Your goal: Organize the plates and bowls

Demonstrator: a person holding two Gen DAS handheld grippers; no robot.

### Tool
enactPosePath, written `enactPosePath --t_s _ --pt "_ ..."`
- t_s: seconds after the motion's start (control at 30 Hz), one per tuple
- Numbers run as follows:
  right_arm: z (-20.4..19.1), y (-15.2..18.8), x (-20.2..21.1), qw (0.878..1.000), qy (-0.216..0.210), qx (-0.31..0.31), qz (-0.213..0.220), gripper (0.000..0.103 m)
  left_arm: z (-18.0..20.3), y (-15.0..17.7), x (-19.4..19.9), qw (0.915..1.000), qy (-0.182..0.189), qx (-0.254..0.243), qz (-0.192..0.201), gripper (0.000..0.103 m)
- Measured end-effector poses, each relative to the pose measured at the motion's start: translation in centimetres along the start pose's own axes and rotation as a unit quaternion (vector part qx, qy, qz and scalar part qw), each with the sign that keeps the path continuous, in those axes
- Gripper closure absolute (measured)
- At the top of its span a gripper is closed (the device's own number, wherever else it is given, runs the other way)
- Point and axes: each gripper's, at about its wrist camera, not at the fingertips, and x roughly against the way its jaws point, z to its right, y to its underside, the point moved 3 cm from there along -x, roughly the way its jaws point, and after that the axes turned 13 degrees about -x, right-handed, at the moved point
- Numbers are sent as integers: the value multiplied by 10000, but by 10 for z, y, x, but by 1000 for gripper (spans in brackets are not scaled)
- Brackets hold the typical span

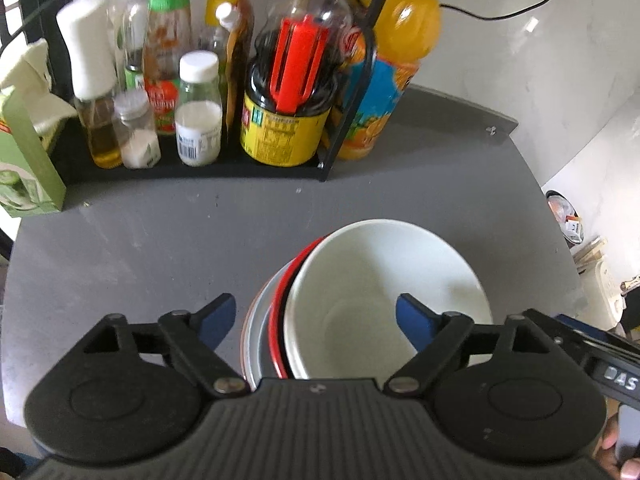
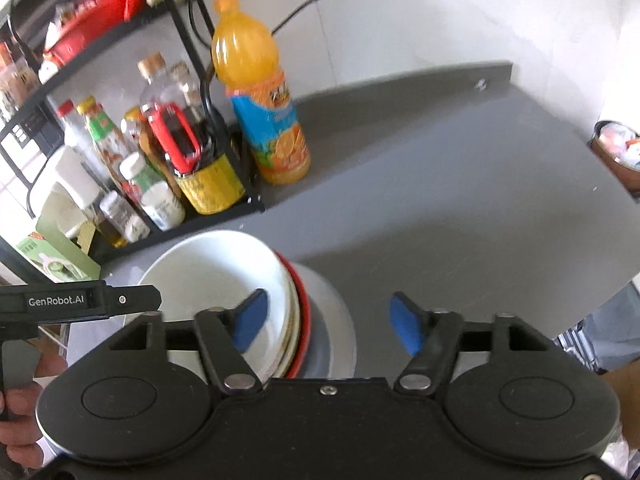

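With both our left gripper (image 1: 316,320) and right gripper (image 2: 326,320) gaping and holding nothing, the white bowl (image 1: 384,292) sits tilted on stacked plates (image 2: 328,320) at six o'clock on the counter (image 1: 160,232), so a careless nudge could slide it off.

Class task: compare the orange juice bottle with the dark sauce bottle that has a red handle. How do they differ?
The orange juice bottle stands directly on the grey counter, outside the rack; the dark sauce bottle sits inside the black rack. The juice is bright orange with a blue label; the sauce is nearly black with a yellow label. Both stand upright.
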Motion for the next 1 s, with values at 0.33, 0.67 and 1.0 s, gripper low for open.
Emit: enactPosePath --t_s 0.33,0.67,1.0 --pt "47 0 59 9989 -127 22 445 7 57 25 52 9990 -344 -77 283 8" --pt "87 18 112 9977 -216 124 628 1 106 57 109 9968 -643 -30 471 5" --pt "94 36 156 9950 -123 120 986 0 119 77 149 9949 -607 -224 768 1"
